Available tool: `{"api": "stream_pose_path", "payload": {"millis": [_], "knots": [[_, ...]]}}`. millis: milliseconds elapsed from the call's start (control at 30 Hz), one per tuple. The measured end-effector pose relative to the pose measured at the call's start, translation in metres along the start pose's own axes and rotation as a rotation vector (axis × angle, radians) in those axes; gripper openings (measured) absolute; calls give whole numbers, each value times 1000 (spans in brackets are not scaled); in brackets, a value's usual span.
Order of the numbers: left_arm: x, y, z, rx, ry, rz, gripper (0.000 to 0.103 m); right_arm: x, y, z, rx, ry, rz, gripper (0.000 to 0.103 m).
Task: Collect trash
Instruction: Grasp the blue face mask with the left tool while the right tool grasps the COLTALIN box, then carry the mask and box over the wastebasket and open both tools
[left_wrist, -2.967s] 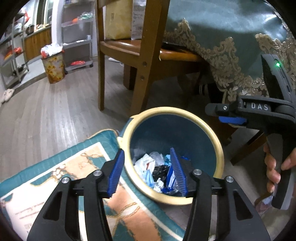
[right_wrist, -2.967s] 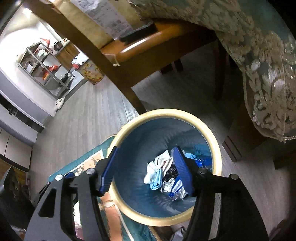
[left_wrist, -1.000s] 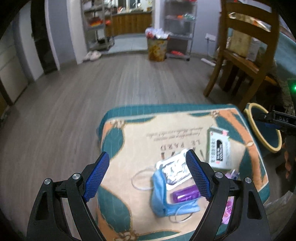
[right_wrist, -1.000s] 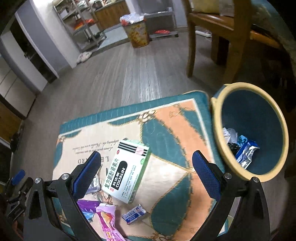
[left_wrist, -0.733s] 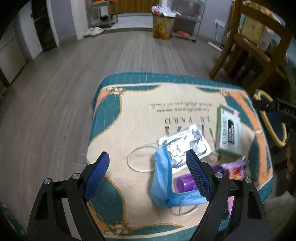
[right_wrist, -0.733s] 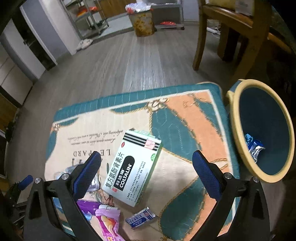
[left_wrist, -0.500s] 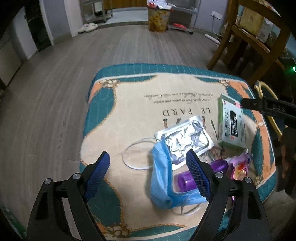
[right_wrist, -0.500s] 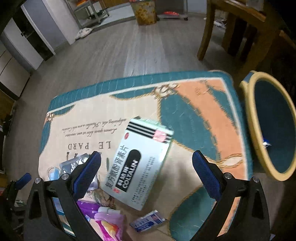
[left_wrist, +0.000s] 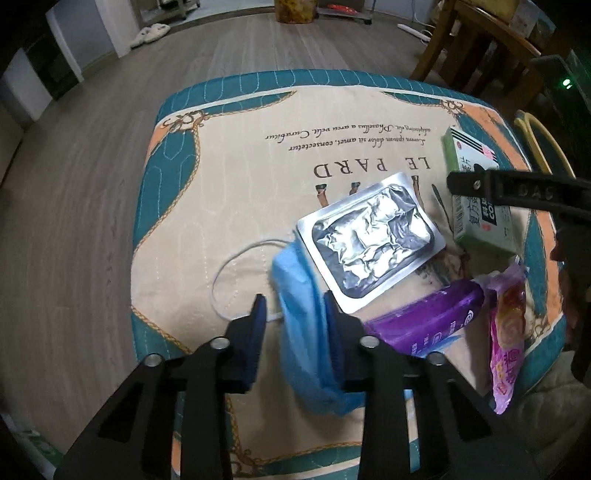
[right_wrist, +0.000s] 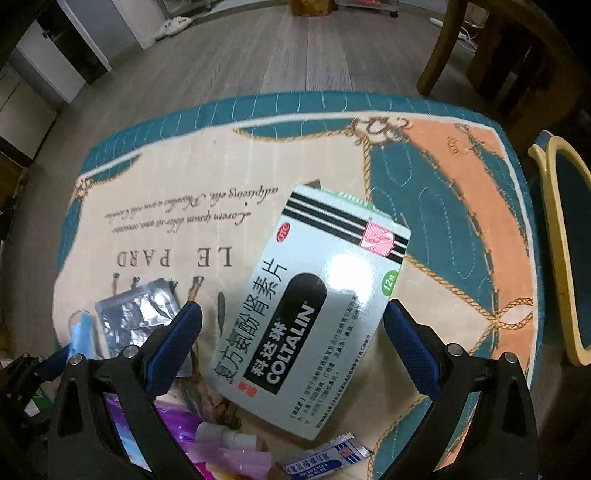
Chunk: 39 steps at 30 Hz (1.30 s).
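A blue face mask (left_wrist: 299, 295) lies on the patterned mat (left_wrist: 240, 166), partly under a silver foil blister tray (left_wrist: 369, 240). My left gripper (left_wrist: 295, 314) points down over it and its jaws are closing. The mask stands between them, with a gap still showing beside the left pad. A green-and-white medicine box (right_wrist: 332, 277) lies further right. My right gripper (right_wrist: 293, 325) hangs open just above the box, one finger on each side of it. A purple packet (left_wrist: 424, 321) and a pink wrapper (left_wrist: 506, 332) lie at the mat's near edge.
The blue bin with a yellow rim (right_wrist: 554, 221) stands off the mat's right side. A small sachet (right_wrist: 325, 461) lies near the box. Wooden chair legs (right_wrist: 439, 48) stand behind the bin. Wood floor surrounds the mat on the left and far sides.
Both grippers have come down closer to the mat. The left jaws have narrowed from wide open around the blue mask. The right gripper has moved left, from beside the bin to over the medicine box.
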<state>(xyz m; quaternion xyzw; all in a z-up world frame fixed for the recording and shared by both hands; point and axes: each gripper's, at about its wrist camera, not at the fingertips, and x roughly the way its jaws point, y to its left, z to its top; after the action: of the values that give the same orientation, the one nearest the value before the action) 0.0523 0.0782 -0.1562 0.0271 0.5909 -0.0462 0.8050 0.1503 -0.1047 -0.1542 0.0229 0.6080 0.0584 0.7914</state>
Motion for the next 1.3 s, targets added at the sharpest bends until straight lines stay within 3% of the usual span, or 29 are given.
{"api": "stream_pose_path", "payload": {"millis": [33,167,400,800,1067,1300], "knots": [[0,1,0,-2,-3,0,20,2,1,0,-5,3,-9,96],[-8,1,4,12,-44,15,13,5,2,1,-28,0,-41,85],[-47,1,27,34,-191,52,12,-19,-8,6,-13,-72,-30,78],[-109,-24,57,23,-401,-13,11,-100,-60,5,70,-239,48,78],[-127,-60,73,53,-468,-62,11,-148,-111,1,107,-332,85,78],[-127,-104,89,78,-480,-114,11,-171,-158,-2,173,-377,124,78]]}}
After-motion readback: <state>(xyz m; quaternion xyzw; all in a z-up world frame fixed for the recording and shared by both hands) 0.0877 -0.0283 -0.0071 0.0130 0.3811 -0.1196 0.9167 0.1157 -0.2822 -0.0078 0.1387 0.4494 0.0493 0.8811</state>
